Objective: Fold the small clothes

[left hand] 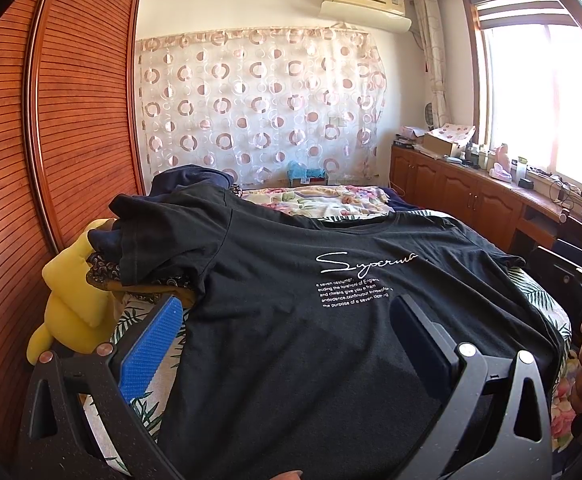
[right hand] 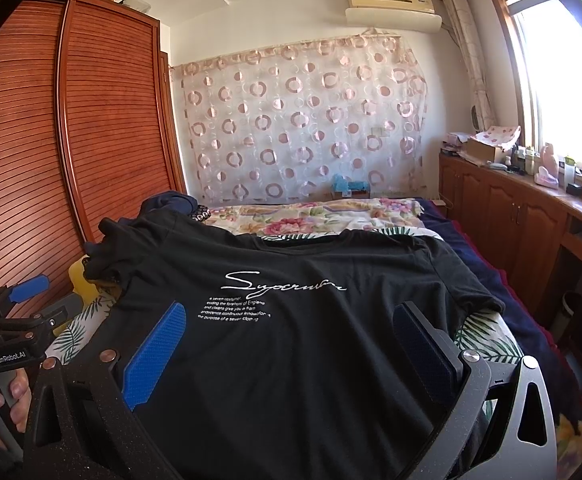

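A black T-shirt (left hand: 291, 320) is being spread flat on the bed (right hand: 487, 340) — white writing up. The left gripper (left hand: 287, 332) and the right gripper (right hand: 291, 340) are being held wide apart over its bottom part — nothing is being gripped.

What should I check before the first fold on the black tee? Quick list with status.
1. Tee spread front up, print readable: ok.
2. Left gripper open, nothing between its fingers: ok.
3. Right gripper open, above the lower half of the tee: ok.
4. Left sleeve flat: not ok, it drapes over the clothes pile by the yellow plush.
5. Right sleeve flat on the bed: ok, with slight wrinkles.
6. Hem position and whether it lies straight: cannot tell, it is hidden below both grippers.
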Available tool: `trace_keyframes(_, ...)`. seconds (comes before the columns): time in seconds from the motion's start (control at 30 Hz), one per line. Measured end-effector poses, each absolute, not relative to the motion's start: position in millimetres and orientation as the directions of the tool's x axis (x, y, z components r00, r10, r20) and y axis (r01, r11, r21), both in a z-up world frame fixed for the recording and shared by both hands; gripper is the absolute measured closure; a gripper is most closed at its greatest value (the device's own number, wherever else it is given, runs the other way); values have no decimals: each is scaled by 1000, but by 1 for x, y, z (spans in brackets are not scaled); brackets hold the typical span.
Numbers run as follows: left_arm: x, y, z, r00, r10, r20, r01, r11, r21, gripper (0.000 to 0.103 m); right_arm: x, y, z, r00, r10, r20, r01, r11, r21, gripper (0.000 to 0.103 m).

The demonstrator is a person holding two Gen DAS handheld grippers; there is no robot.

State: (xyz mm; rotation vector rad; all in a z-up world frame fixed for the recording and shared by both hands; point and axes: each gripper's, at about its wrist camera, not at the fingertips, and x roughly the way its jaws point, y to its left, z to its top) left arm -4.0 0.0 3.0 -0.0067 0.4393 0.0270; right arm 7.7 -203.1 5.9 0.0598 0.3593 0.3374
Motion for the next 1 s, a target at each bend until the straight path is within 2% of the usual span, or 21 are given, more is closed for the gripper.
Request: trace_keyframes(1.0,-5,-3,8,911,23,-412,-23,1000,4,0,8,-203,6,883,336,-329,-315,942,115,0)
